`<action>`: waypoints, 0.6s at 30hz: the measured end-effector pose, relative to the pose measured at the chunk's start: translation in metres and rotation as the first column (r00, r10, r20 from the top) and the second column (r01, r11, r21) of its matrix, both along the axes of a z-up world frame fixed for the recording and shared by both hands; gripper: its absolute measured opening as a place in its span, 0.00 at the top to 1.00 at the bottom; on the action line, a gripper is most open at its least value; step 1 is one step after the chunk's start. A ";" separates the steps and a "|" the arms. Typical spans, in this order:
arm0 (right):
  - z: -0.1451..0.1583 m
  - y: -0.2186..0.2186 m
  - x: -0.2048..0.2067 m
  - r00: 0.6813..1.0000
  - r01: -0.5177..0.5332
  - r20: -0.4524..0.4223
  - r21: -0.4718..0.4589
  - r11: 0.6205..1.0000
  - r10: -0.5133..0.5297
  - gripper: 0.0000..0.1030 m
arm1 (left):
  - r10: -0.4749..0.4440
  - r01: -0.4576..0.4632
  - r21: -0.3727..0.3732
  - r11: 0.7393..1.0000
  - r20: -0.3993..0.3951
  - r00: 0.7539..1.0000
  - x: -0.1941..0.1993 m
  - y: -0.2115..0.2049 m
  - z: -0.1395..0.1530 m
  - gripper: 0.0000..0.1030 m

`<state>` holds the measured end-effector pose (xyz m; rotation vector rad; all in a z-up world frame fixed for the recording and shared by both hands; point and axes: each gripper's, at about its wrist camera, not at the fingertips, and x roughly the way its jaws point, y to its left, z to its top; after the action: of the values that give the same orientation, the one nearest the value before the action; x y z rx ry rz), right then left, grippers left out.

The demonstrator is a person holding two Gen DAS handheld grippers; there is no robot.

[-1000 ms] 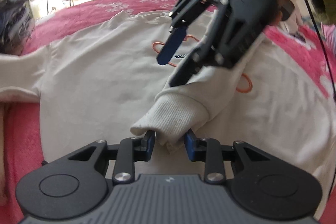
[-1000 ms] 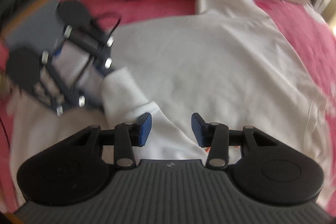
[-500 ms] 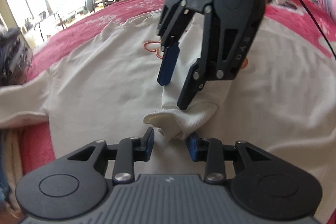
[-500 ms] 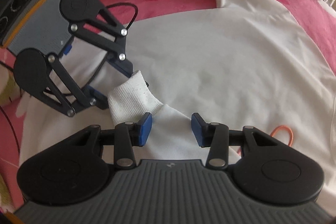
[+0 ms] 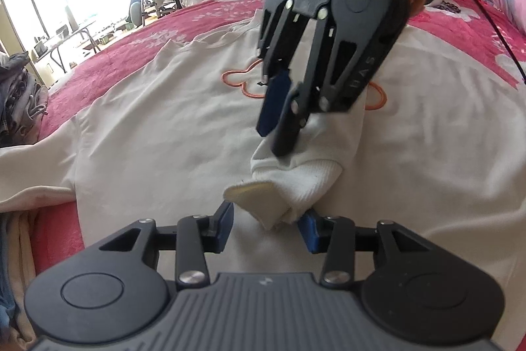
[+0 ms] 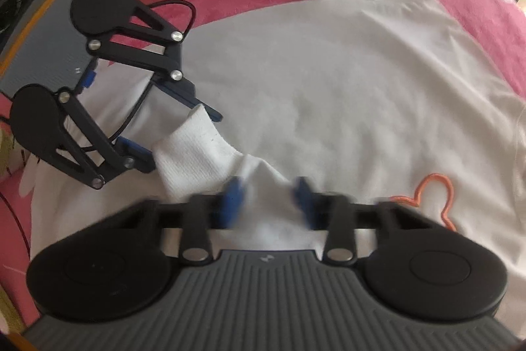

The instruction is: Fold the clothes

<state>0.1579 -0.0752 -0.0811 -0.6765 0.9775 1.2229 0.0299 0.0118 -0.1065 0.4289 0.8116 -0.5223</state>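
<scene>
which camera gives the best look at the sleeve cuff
The left wrist view: the cuff sits sharp and centred, its opening showing. The right wrist view shows its ribbed side off to the left.

Our left hand-held gripper (image 5: 265,224) has just been opening, and the ribbed cuff (image 5: 289,186) now lies loosely between its pads. Our right hand-held gripper (image 6: 268,203) has just been closing on the sleeve (image 6: 263,176), its fingers blurred in its own view.
</scene>
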 end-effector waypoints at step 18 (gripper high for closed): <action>-0.007 -0.009 0.039 0.887 0.261 0.344 0.171 0.950 -0.306 0.99 | 0.216 -0.299 -0.303 0.905 -0.277 0.936 0.059 0.034 0.001 0.53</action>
<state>0.1966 -0.0841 -0.0880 -0.6134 0.6546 0.8478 0.0885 0.0460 -0.1059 -0.0676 0.9705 -0.4575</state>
